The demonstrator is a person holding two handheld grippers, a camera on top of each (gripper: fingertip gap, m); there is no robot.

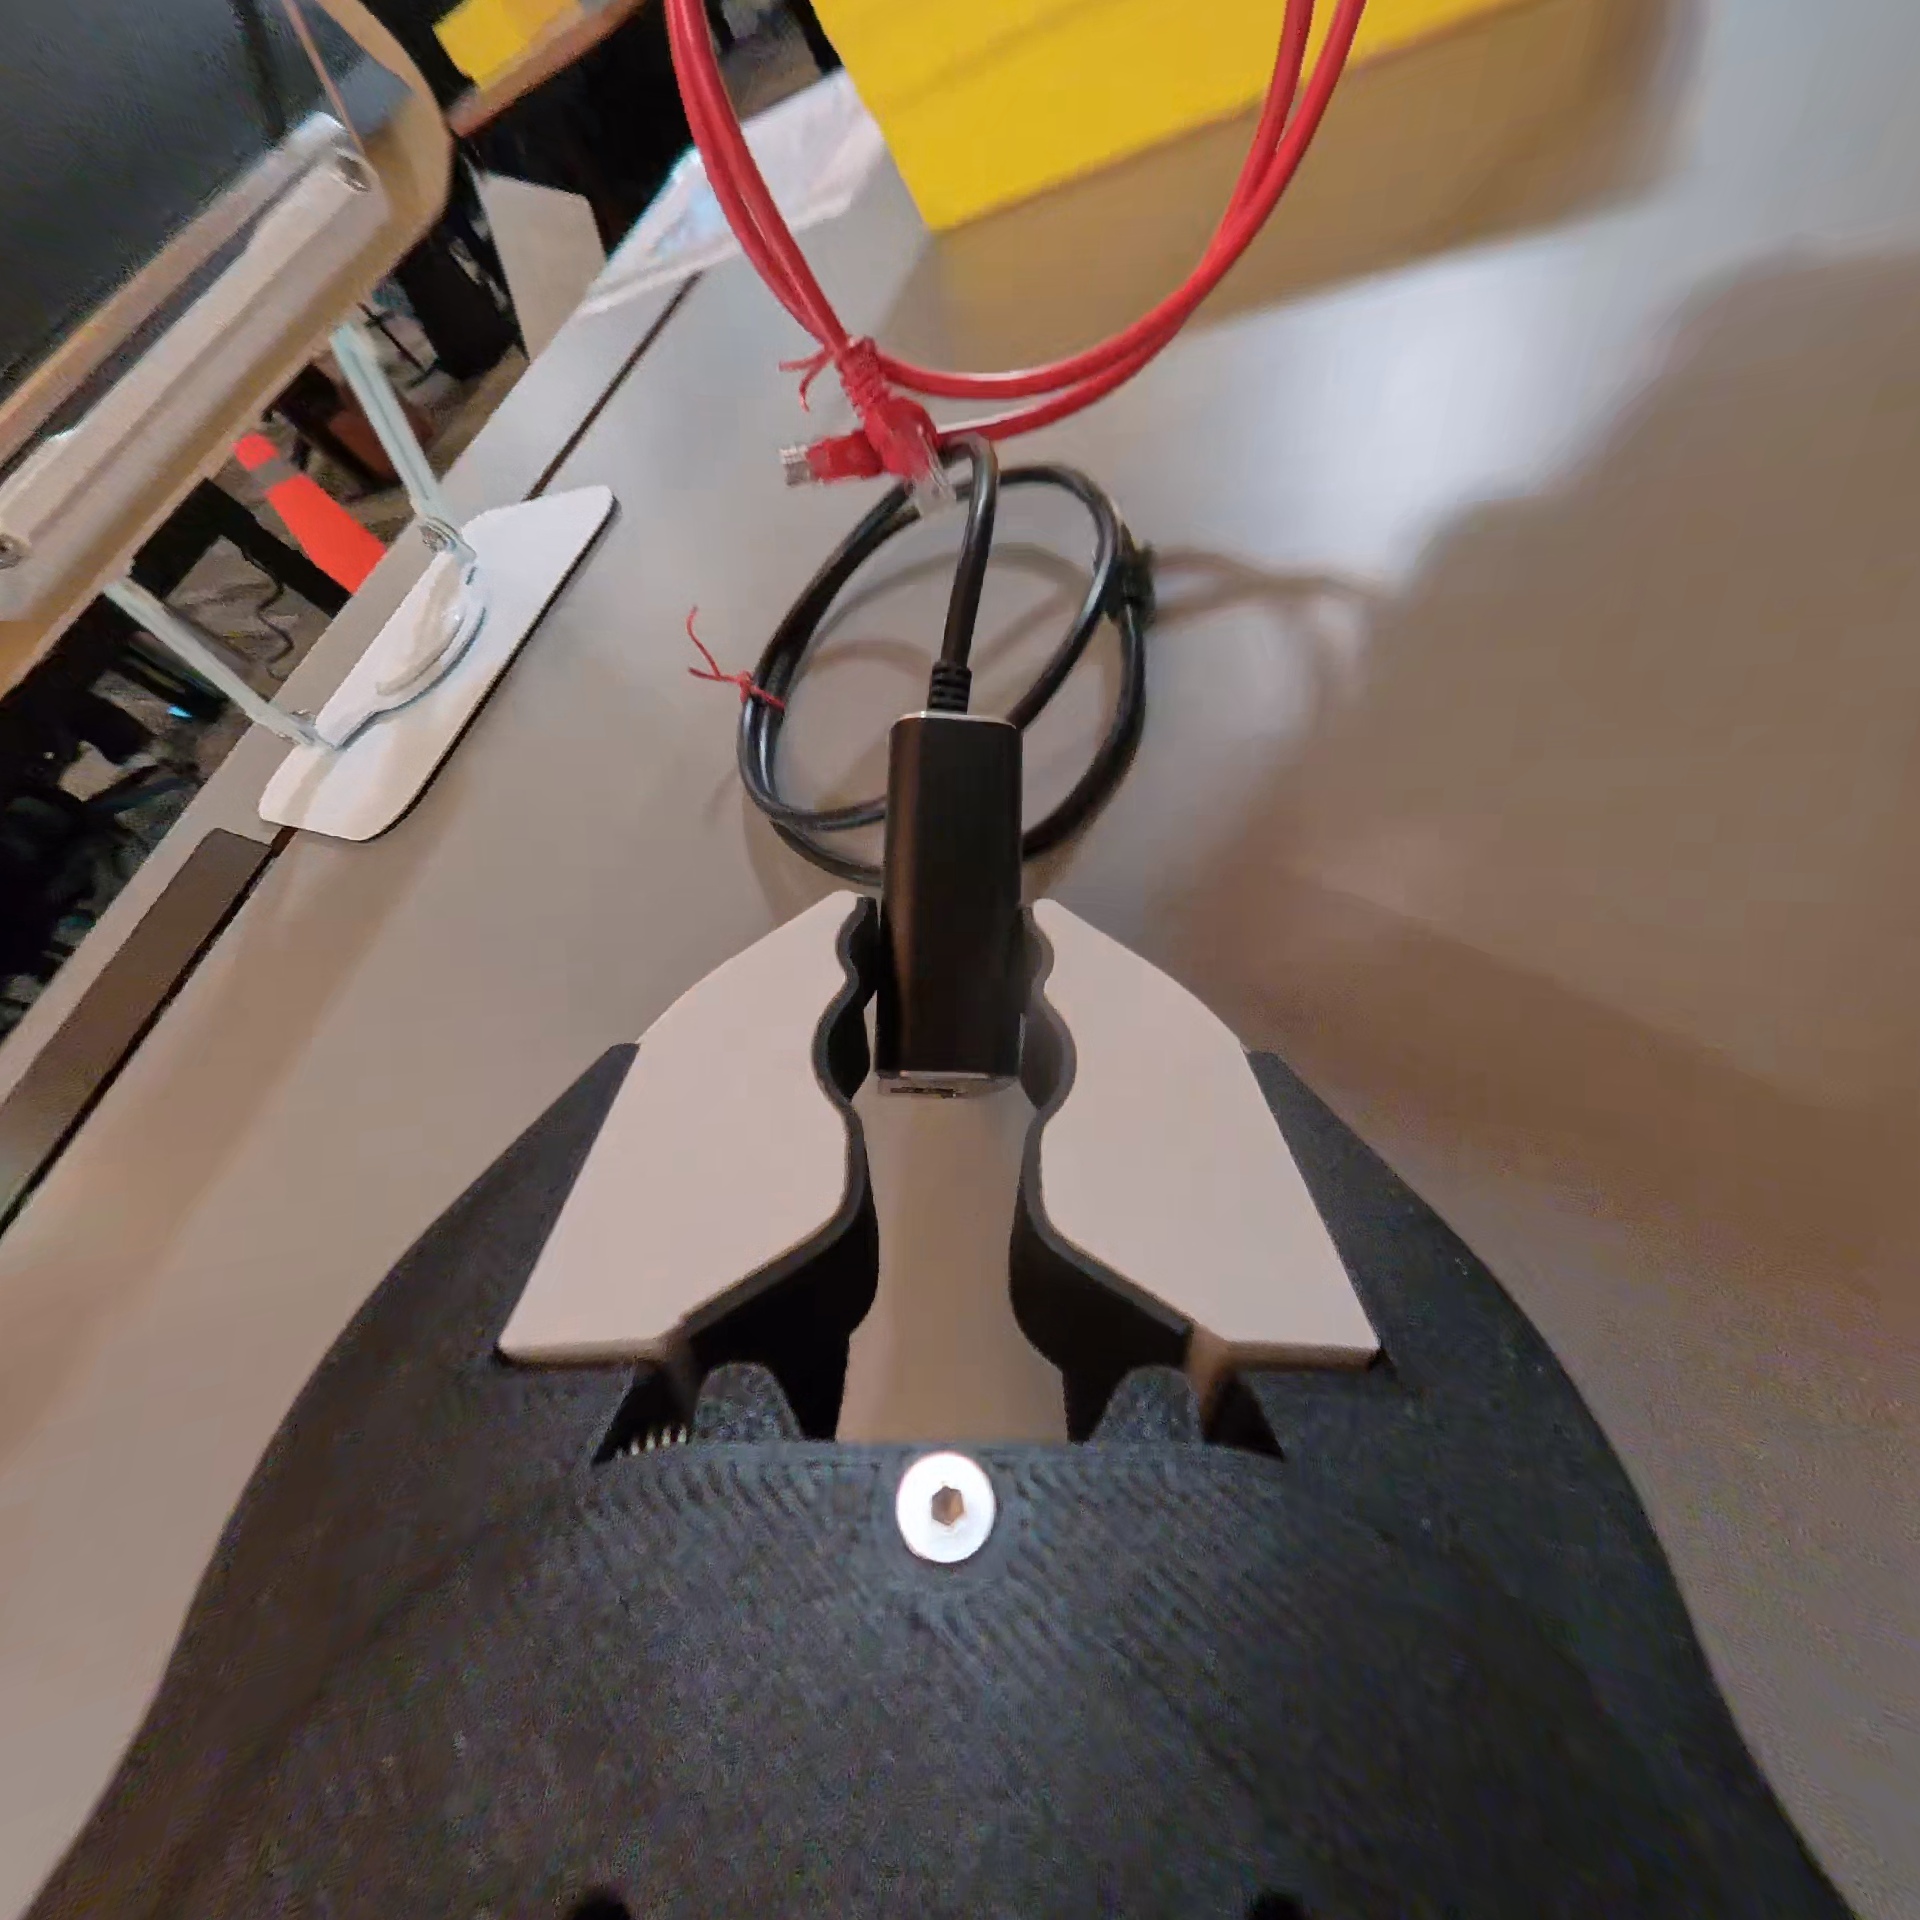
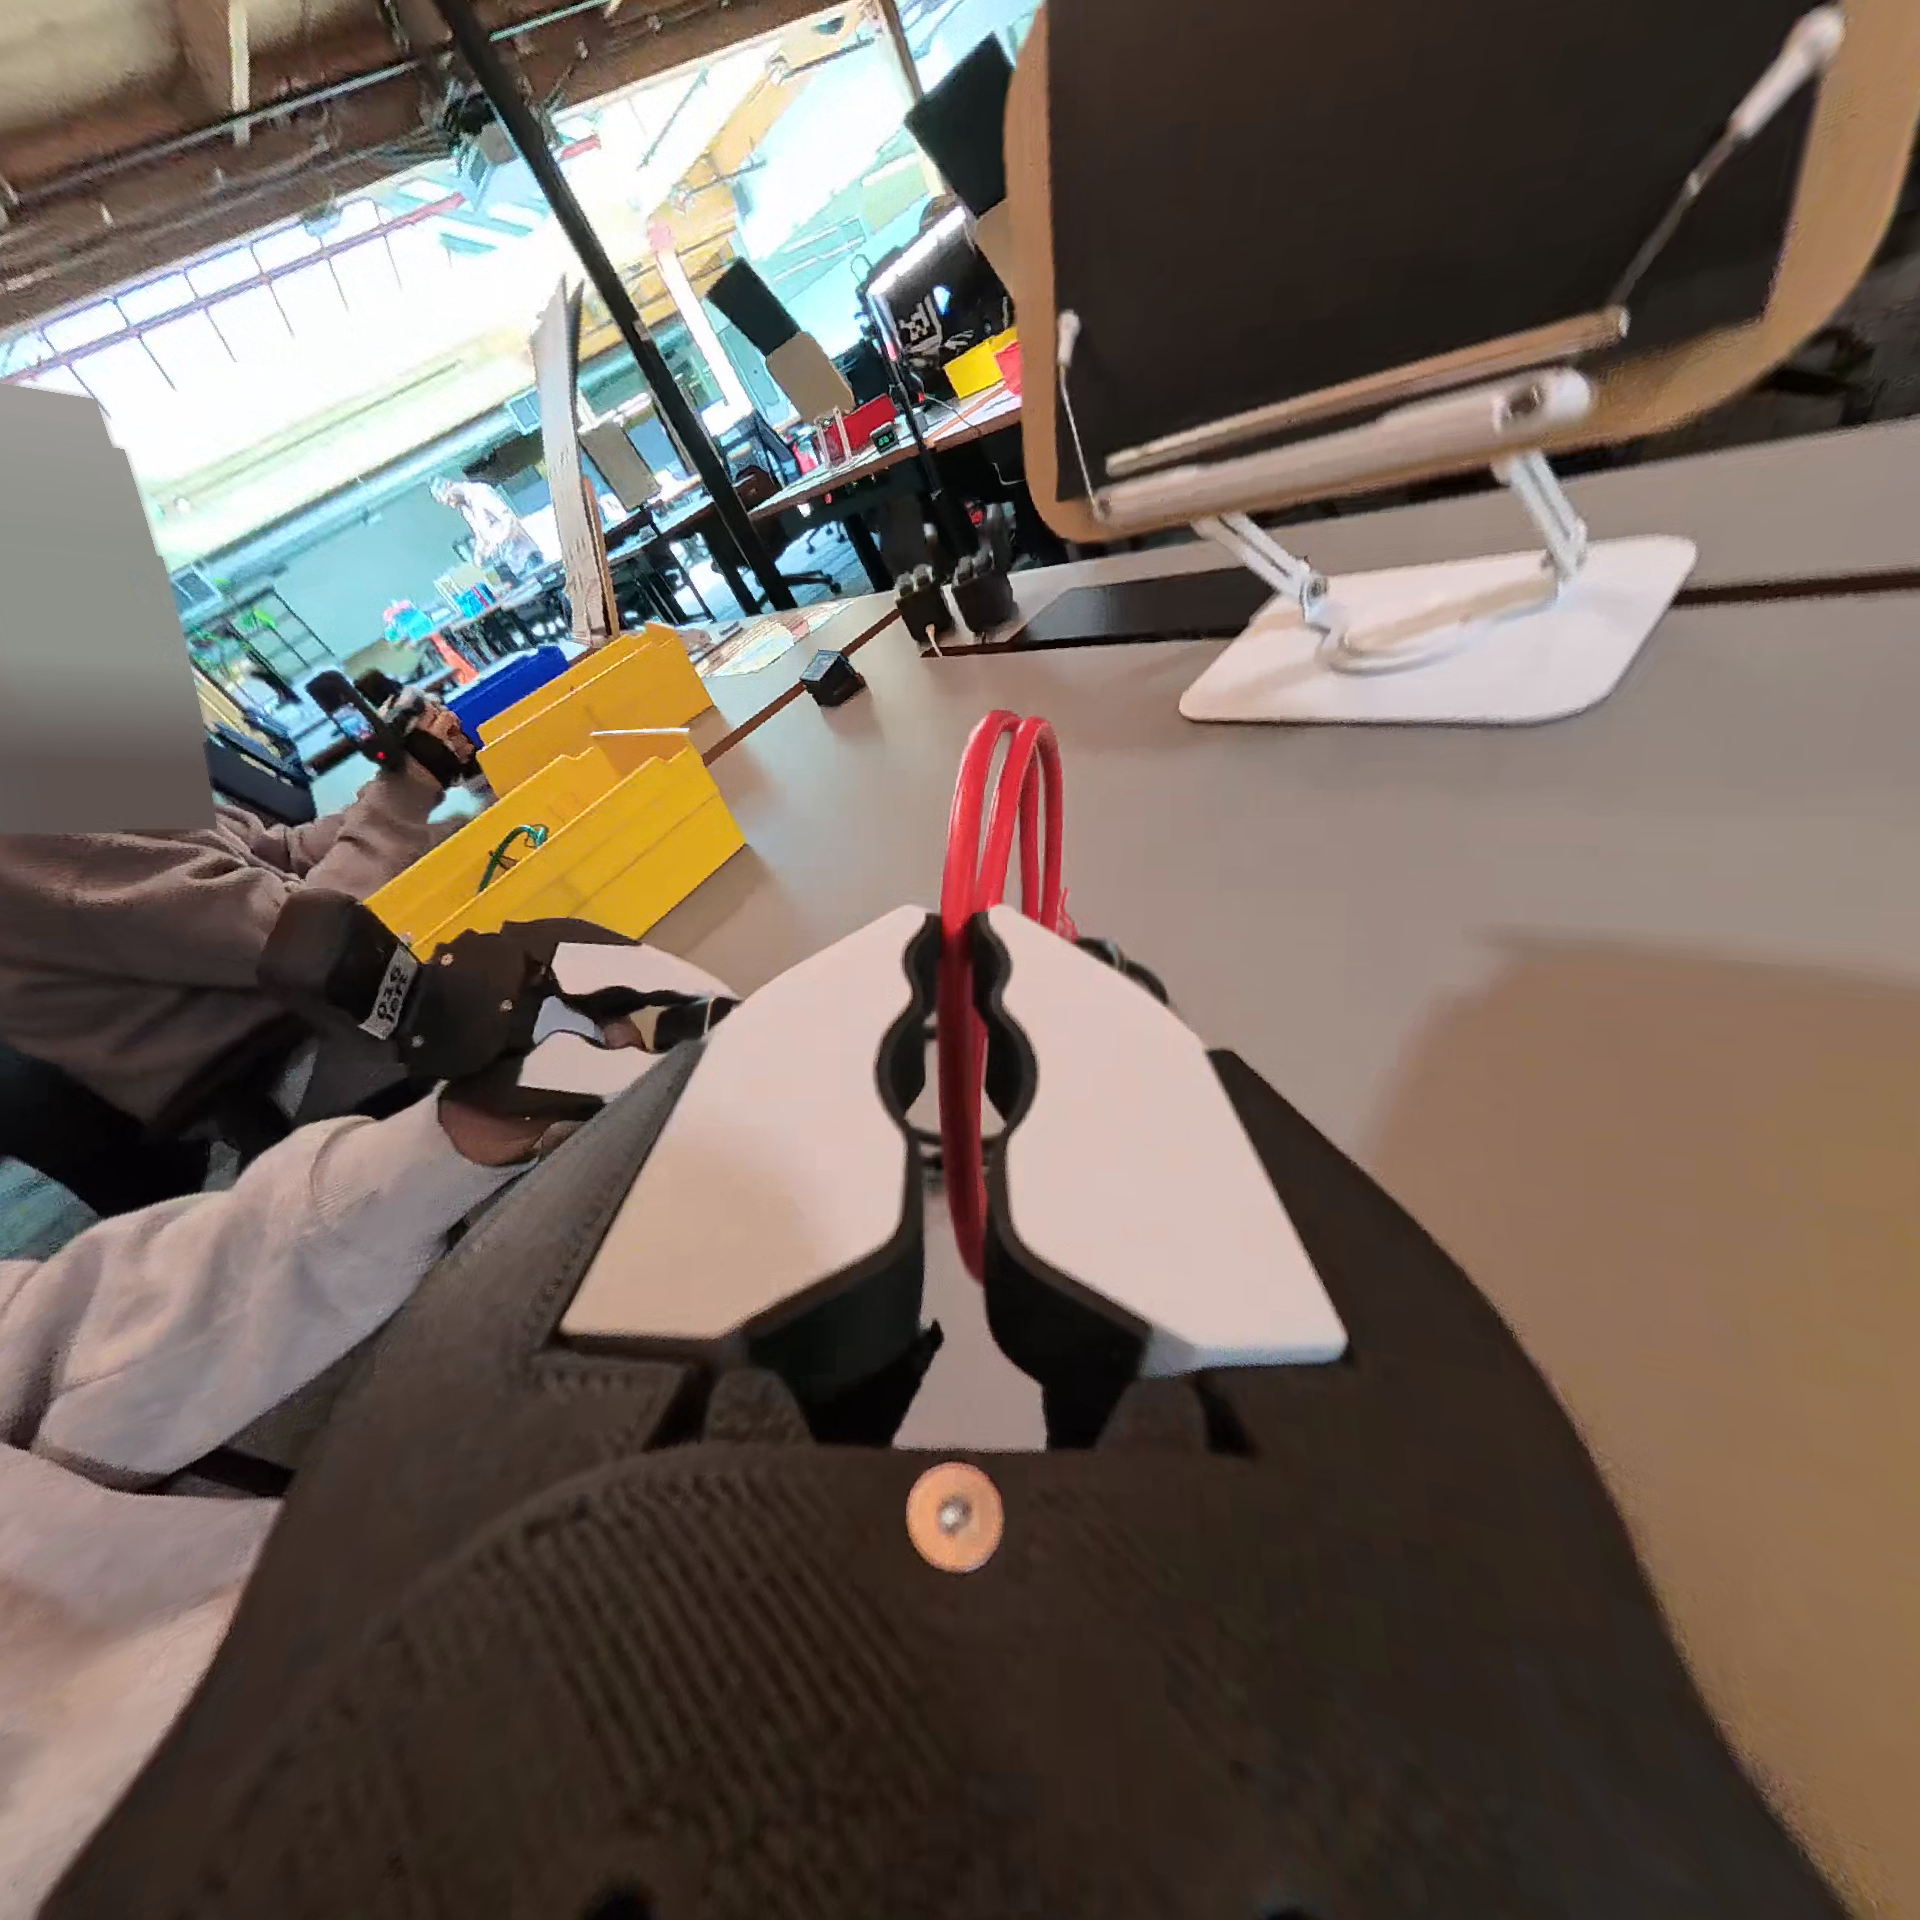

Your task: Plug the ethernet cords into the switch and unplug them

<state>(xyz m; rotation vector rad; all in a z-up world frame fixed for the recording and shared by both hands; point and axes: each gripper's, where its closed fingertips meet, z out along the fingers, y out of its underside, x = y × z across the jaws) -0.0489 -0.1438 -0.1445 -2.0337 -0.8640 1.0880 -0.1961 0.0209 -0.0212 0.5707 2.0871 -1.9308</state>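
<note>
only the left view shows the left claw (image 1: 948,966) clamped on a black adapter (image 1: 951,894), red plugs (image 1: 868,447) at 12 o'clock; the right claw (image 2: 958,971) pinches the red cord (image 2: 1003,821) above the worktop (image 2: 1351,883).

Adapter (image 1: 948,894): between the left gripper's (image 1: 948,935) fingertips, above the table (image 1: 520,1039).
Adapter's cord (image 1: 1081,665): coiled on the table just beyond the adapter.
Ethernet cord (image 1: 790,208): hangs over that coil, its plugs (image 1: 862,452) at the top of the coil (contact unclear).
Stand (image 1: 436,665): on the table, left of the coil.
Right gripper (image 2: 958,966): clamps the ethernet cord's loops.
Bins (image 2: 582,842): far left on the table.
</note>
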